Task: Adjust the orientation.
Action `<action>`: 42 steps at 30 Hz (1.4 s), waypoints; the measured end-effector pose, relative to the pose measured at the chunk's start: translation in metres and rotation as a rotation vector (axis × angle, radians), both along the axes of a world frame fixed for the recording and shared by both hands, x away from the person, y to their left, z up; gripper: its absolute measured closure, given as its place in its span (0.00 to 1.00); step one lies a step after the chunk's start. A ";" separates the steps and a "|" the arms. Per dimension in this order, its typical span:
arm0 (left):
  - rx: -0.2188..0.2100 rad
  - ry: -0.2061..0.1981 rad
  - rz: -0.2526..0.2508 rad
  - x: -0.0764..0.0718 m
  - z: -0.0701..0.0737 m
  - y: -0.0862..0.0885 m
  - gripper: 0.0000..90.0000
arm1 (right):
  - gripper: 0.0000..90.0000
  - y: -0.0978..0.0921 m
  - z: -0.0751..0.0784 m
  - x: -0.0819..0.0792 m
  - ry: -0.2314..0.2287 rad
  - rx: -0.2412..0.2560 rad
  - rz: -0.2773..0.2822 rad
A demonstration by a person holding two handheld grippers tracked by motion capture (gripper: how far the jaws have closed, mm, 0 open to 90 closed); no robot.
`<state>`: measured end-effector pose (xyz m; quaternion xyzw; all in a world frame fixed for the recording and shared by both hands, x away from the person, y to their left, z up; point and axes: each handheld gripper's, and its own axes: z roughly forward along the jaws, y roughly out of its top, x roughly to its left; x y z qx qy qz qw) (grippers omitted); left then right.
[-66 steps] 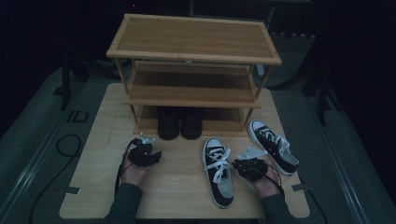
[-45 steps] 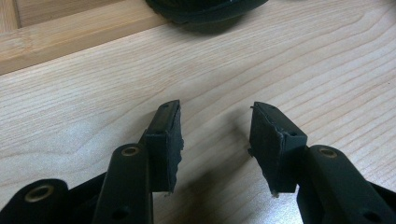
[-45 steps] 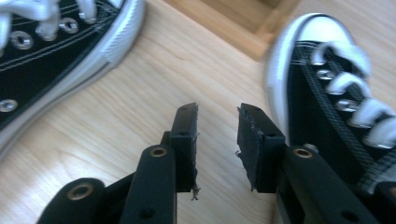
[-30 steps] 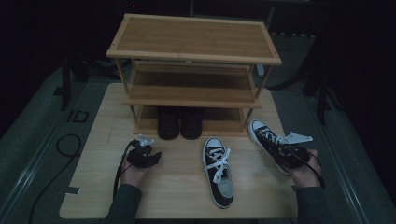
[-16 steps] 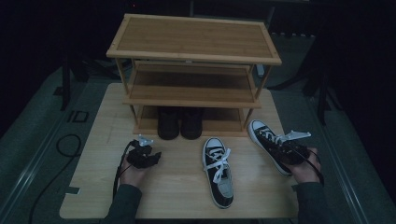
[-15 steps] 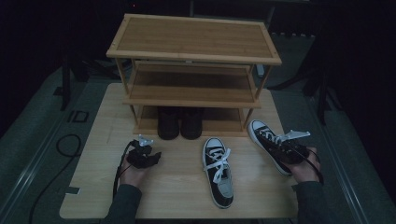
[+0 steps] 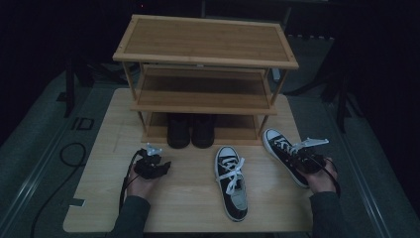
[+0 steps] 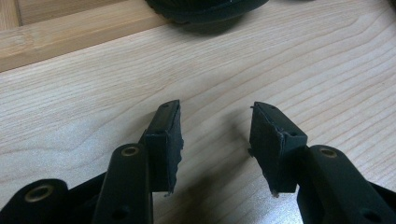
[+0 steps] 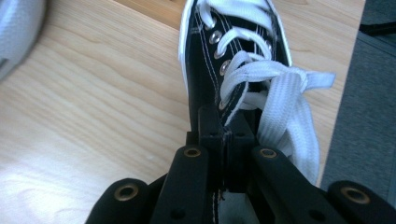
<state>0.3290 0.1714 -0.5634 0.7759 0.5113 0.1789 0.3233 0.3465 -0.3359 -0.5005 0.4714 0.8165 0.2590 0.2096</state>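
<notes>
A black sneaker with white laces [image 7: 279, 145] lies at the table's right edge, toe toward the shoe rack [image 7: 205, 39]. My right gripper [image 7: 300, 159] is shut on that sneaker's [image 9: 204, 70] side wall near the heel, its jaws [image 9: 224, 140] pressed on the canvas. The matching sneaker [image 7: 232, 181] lies loose in the middle of the table. My left gripper [image 7: 159, 168] rests at the left of the table, open, with bare wood between its jaws [image 8: 215, 140].
A pair of black boots [image 7: 190, 130] stands on the rack's lowest shelf; one boot's sole [image 8: 205, 7] shows just beyond my left gripper. The loose sneaker's white toe [image 9: 18, 28] lies left of the held one. Dark floor borders the table [image 7: 99, 208].
My right gripper moved from beside the middle sneaker over to the right sneaker and has stayed on it for the last second. The left gripper has not moved.
</notes>
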 end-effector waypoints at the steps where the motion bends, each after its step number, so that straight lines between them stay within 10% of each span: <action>1: 0.002 0.000 0.000 0.000 0.000 0.000 0.60 | 0.99 -0.001 0.000 -0.002 -0.001 0.022 0.003; 14: 0.003 -0.002 -0.002 0.000 0.000 0.000 0.60 | 0.99 0.005 -0.002 -0.030 -0.083 0.133 0.069; 42: 0.000 -0.004 -0.003 0.000 0.000 0.000 0.60 | 0.98 0.073 -0.007 -0.051 -0.089 0.016 0.185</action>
